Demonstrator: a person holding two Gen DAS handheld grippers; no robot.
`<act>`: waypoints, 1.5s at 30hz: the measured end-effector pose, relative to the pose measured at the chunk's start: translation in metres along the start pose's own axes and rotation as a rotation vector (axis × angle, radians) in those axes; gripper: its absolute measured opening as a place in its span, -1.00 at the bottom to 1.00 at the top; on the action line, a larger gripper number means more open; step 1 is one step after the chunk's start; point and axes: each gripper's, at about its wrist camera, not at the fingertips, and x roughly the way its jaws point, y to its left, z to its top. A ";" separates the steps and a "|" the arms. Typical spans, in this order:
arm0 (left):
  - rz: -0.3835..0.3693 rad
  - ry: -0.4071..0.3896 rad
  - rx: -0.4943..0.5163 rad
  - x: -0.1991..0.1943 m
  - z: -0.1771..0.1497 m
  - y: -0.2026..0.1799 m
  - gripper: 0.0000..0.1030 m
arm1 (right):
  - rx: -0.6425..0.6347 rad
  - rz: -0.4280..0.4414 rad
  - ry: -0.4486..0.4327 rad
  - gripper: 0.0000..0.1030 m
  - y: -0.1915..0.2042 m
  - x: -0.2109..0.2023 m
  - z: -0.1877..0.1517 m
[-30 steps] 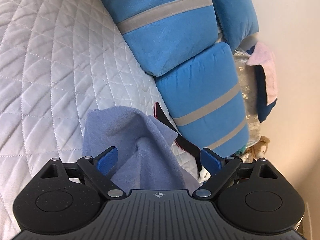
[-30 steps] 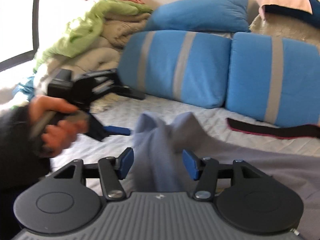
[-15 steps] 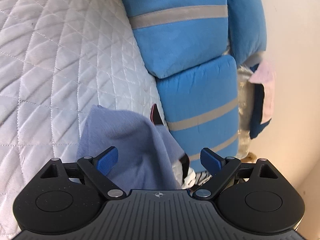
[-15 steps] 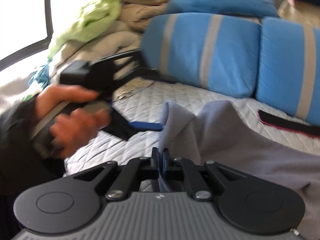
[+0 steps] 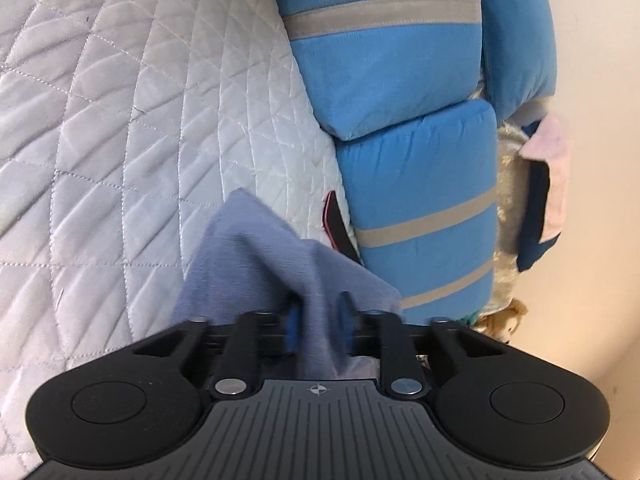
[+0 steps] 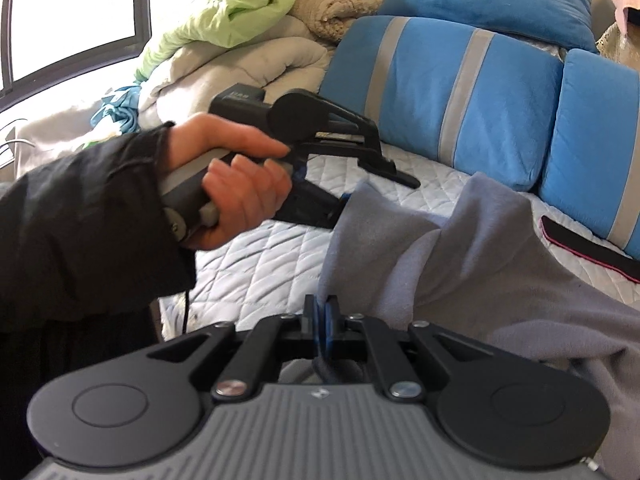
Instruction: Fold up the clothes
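I see the quilt (image 5: 120,128), white and diamond-stitched, filling most of the left wrist view; everything else I place from it. Along its far edge stand the blue cushions (image 6: 460,92) with grey stripes, one touching the next, and a plain blue pillow (image 6: 492,0) rests on top of them. At the quilt's window end a heap of bedding (image 6: 248,32), green over beige, is piled up. The grey garment (image 6: 500,272) lies rumpled on the quilt, in front of the cushions, with two peaks of cloth pulled up off it. A black strap (image 6: 592,248) with a pink edge lies on the quilt between the garment and the cushions. My left hand (image 6: 236,184), in a black sleeve (image 6: 80,224), grips the handle of the left tongs (image 5: 318,320) above the quilt. Their jaws are closing, with a fold of the garment bunched between the blue pads (image 5: 291,326) and pressed by them. The right tongs (image 6: 321,322) are fully closed, pinching a thin edge of the garment just above the quilt.
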 end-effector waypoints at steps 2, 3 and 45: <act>0.012 -0.001 0.032 -0.001 -0.002 -0.002 -0.93 | 0.007 0.009 -0.002 -1.00 0.003 -0.007 -0.006; 0.019 -0.006 0.054 -0.002 -0.003 -0.004 -0.94 | 0.011 0.003 -0.010 -1.00 0.004 -0.011 -0.009; 0.239 -0.383 0.467 -0.123 -0.038 -0.047 -0.96 | 1.061 -0.845 -0.310 -1.00 -0.246 -0.276 -0.252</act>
